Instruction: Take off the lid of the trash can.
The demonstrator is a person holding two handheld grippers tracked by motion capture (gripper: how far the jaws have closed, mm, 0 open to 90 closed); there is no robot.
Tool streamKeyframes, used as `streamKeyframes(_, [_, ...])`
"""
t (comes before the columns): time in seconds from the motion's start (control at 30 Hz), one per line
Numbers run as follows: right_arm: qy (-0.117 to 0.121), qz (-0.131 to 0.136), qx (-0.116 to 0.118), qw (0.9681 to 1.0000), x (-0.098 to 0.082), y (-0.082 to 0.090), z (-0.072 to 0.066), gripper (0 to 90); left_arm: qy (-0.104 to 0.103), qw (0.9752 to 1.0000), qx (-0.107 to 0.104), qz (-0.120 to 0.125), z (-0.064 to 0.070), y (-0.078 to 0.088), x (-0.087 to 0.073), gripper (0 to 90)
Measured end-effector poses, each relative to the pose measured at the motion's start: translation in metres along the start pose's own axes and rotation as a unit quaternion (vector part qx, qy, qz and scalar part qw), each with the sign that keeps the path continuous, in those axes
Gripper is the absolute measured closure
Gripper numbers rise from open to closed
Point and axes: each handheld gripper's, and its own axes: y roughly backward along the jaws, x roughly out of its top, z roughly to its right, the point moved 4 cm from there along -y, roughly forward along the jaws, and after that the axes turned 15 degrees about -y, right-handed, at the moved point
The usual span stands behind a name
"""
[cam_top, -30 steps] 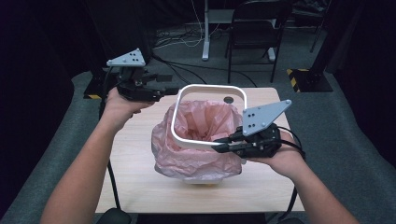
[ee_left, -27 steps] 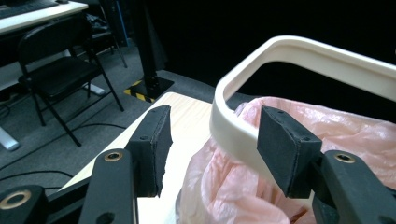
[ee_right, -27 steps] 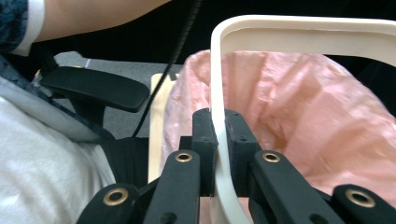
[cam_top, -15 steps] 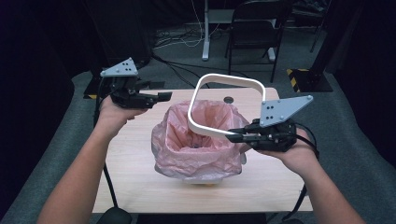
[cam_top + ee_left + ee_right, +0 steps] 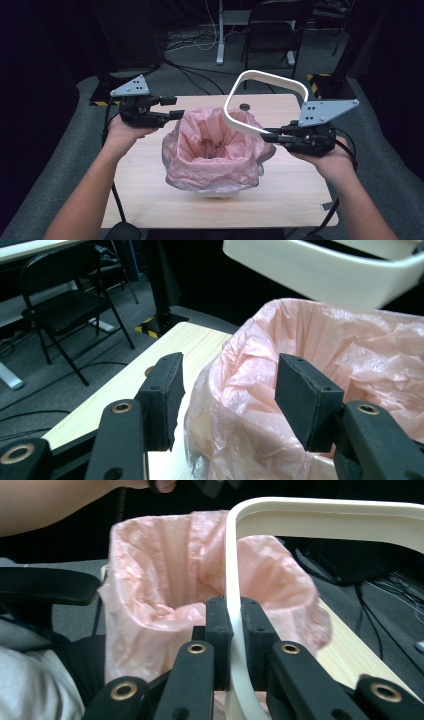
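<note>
A bin lined with a crumpled pink bag (image 5: 212, 150) stands in the middle of the wooden table (image 5: 280, 200). My right gripper (image 5: 267, 136) is shut on the near side of a cream ring (image 5: 265, 76) and holds it tilted up, above and to the right of the bag. In the right gripper view the pads pinch the ring (image 5: 320, 512) edge-on at my right gripper (image 5: 234, 630), with the bag (image 5: 165, 580) behind. My left gripper (image 5: 172, 107) is open at the bag's left rim. In the left gripper view the rim of the bag (image 5: 360, 355) lies loosely between the jaws of my left gripper (image 5: 227, 390), under the ring (image 5: 320, 270).
A black folding chair (image 5: 272, 25) and a stand's pole (image 5: 220, 30) are on the grey floor behind the table, with cables around them. A black box with yellow stripes (image 5: 325, 85) sits off the far right corner. The table has a small hole (image 5: 244, 106) near its back edge.
My right gripper has lifted the ring off the top of the bag, carried it right and tipped it upward. My left gripper has sunk a little toward the bag's left rim.
</note>
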Motion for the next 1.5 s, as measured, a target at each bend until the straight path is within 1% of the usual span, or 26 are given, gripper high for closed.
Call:
streamKeyframes(0.13, [-0.008,0.003,-0.021,0.9997,-0.003,0.006,0.009,84.3,-0.002,1.0,-0.003,-0.001,0.004,-0.002,-0.002,44.8])
streamKeyframes(0.23, [-0.013,0.007,-0.031,0.9994,-0.005,0.009,0.014,84.3,-0.003,1.0,-0.005,0.0,0.006,-0.004,-0.003,44.7])
streamKeyframes(0.43, [-0.029,0.012,-0.057,0.9979,-0.012,0.015,0.026,84.3,-0.003,0.9999,-0.012,0.005,0.01,-0.005,-0.003,44.6])
streamKeyframes(0.57, [-0.045,0.019,-0.075,0.996,-0.018,0.019,0.037,84.3,-0.007,0.9998,-0.016,0.006,0.013,-0.006,-0.004,44.6])
streamKeyframes(0.8, [-0.067,0.024,-0.104,0.9921,-0.034,0.02,0.055,84.3,-0.004,0.9998,-0.018,0.008,0.016,-0.006,-0.008,44.5])
streamKeyframes(1.0, [-0.076,0.024,-0.123,0.9892,-0.044,0.019,0.065,84.3,-0.001,0.9998,-0.018,0.009,0.016,-0.006,-0.011,44.5])
streamKeyframes(1.03, [-0.078,0.024,-0.129,0.9883,-0.048,0.018,0.068,84.3,-0.001,0.9998,-0.018,0.009,0.016,-0.006,-0.013,44.5])
streamKeyframes(1.27, [-0.09,0.019,-0.141,0.9857,-0.063,0.012,0.075,84.3,-0.001,0.9997,-0.022,0.008,0.019,-0.008,-0.014,44.5])
streamKeyframes(1.5, [-0.105,0.021,-0.148,0.9832,-0.08,0.004,0.082,84.2,-0.004,0.9997,-0.022,0.009,0.02,-0.008,-0.015,44.6])
